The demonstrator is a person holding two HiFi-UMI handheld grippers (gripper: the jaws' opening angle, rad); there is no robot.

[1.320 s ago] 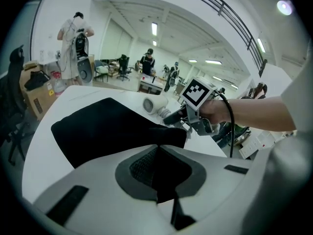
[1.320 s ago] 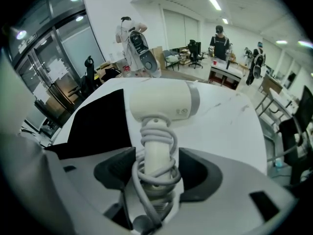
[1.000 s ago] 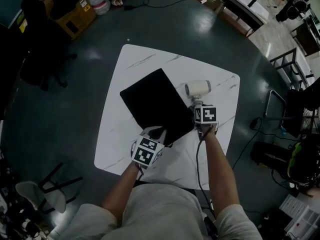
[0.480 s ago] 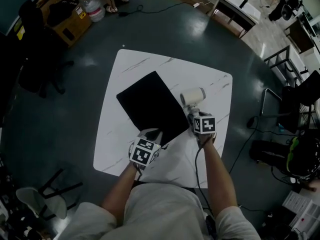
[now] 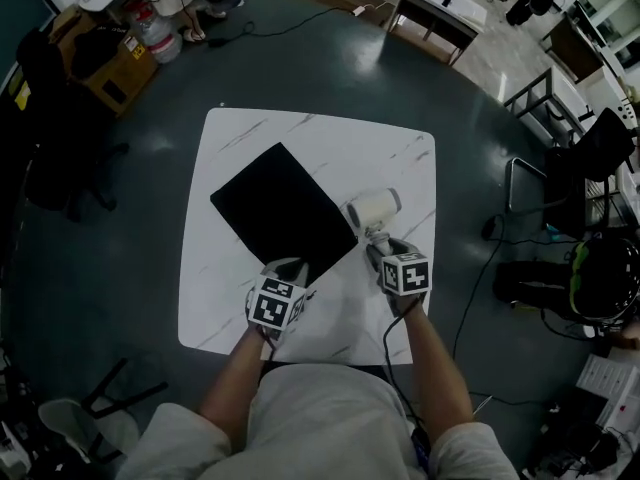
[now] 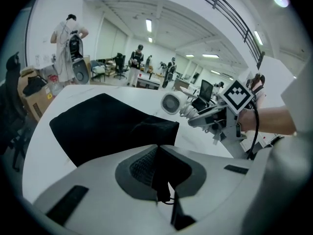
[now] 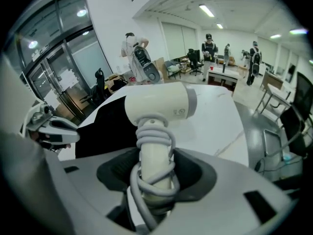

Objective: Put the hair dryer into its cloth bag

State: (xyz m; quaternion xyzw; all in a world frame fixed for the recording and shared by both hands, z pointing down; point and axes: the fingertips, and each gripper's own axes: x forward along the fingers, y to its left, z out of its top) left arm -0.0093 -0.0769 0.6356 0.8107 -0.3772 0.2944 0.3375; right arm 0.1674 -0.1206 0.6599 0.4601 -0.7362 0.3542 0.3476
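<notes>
A white hair dryer (image 5: pixel 372 209) with its cord wound round the handle is held just right of the black cloth bag (image 5: pixel 283 213) on the white table (image 5: pixel 330 143). My right gripper (image 5: pixel 381 249) is shut on the handle, and the dryer (image 7: pixel 159 106) stands upright between its jaws (image 7: pixel 155 166). My left gripper (image 5: pixel 288 272) is shut on the bag's near corner. In the left gripper view black fabric and a thin cord are pinched between the shut jaws (image 6: pixel 159 150), with the rest of the bag (image 6: pixel 105 124) lying flat beyond. The dryer's grille (image 6: pixel 171 103) faces that view.
A black cable (image 5: pixel 392 348) trails from my right gripper toward my body. Round the table are a cardboard box (image 5: pixel 105 63), a metal frame (image 5: pixel 525 183) and a dark chair (image 5: pixel 60 158). Several people (image 7: pixel 210 45) stand far off in the room.
My right gripper has drawn the hair dryer toward the near side, closer along the bag's right edge. My left gripper has kept its hold on the bag's near corner.
</notes>
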